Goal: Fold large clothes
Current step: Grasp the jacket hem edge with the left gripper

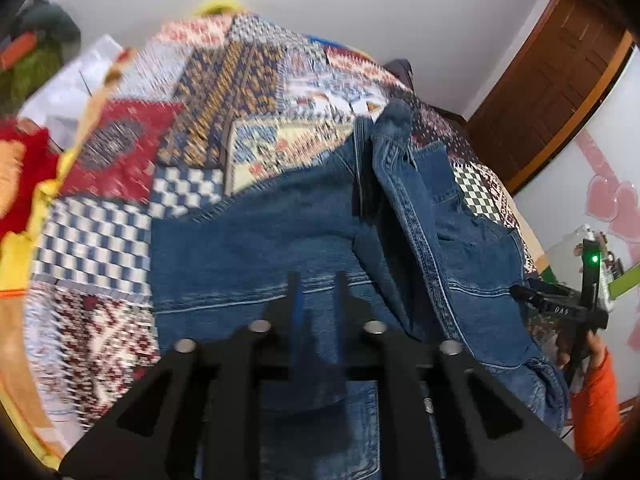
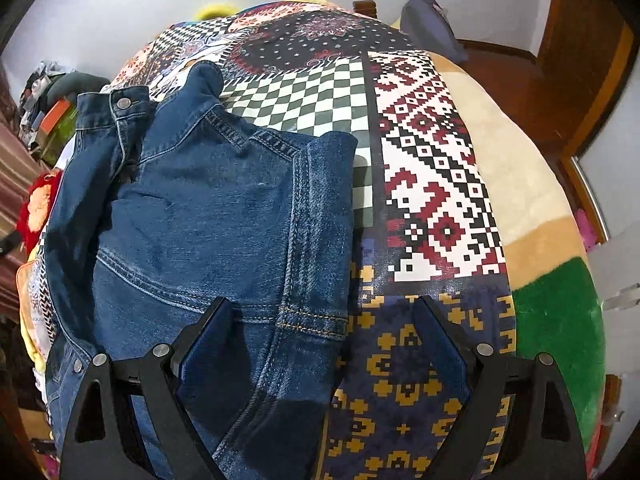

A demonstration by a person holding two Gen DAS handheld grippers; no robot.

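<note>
I count one denim jacket (image 2: 208,216) on the patchwork bedspread (image 2: 432,168), filling my right view's left half; two tools: my right tool (image 2: 320,316) gapes wide over its hem; my left tool (image 1: 318,280) stands slightly apart, gripping nothing.

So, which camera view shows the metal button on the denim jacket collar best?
The right wrist view: the metal button on the denim jacket collar is sharp there. The left wrist view shows the jacket blurred, and I cannot find that button.
</note>
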